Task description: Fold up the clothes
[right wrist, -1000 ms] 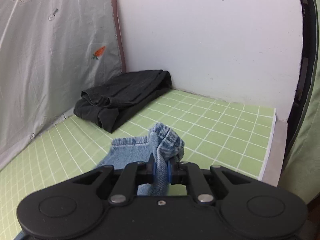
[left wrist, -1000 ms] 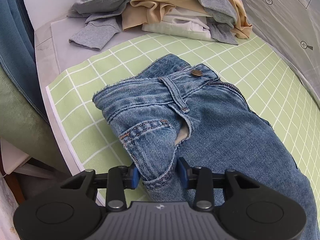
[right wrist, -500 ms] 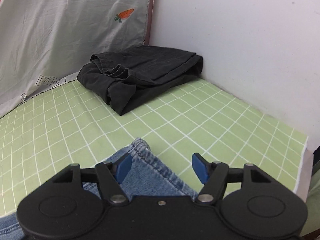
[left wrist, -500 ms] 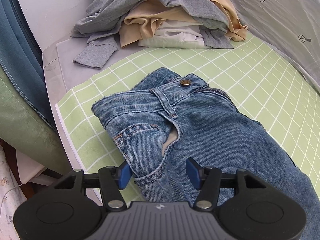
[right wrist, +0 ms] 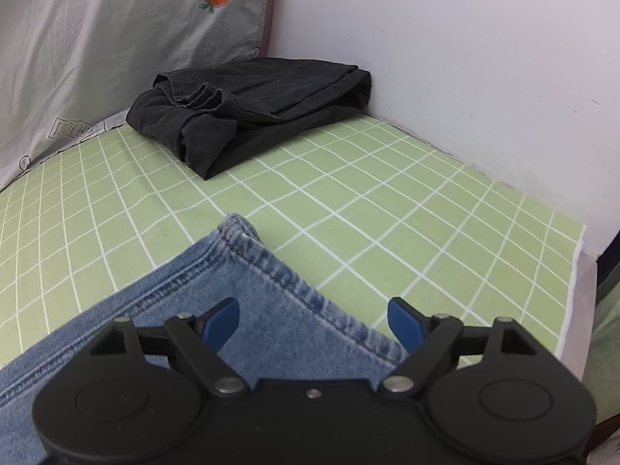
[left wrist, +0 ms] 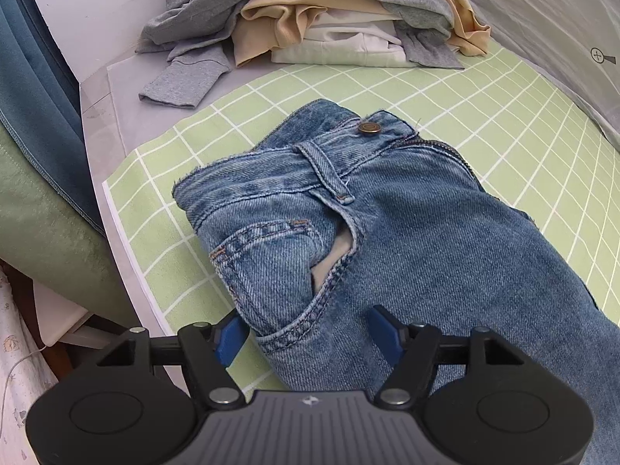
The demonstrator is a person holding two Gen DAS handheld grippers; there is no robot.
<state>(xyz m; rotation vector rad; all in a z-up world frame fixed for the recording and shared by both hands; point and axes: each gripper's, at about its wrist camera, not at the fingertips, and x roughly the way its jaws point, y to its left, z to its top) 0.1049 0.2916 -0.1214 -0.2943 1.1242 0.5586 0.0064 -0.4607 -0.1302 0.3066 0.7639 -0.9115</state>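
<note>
A pair of blue jeans (left wrist: 387, 232) lies on the green grid mat (left wrist: 484, 124), waistband and brass button toward the far side. My left gripper (left wrist: 308, 337) is open, its blue pads on either side of the front pocket area, holding nothing. In the right wrist view the hem end of a jeans leg (right wrist: 248, 279) lies flat on the mat (right wrist: 387, 193). My right gripper (right wrist: 314, 321) is open just above that hem, empty.
A heap of grey, beige and white clothes (left wrist: 329, 11) sits at the far end of the mat. A folded black garment (right wrist: 252, 108) lies in the far corner by the white wall. A grey printed sheet (right wrist: 97, 38) hangs behind. The mat's edge (left wrist: 128, 240) drops off at left.
Both grippers opened and let go of the jeans. The right gripper dropped the hem, which now lies flat. Both have drawn back a little.
</note>
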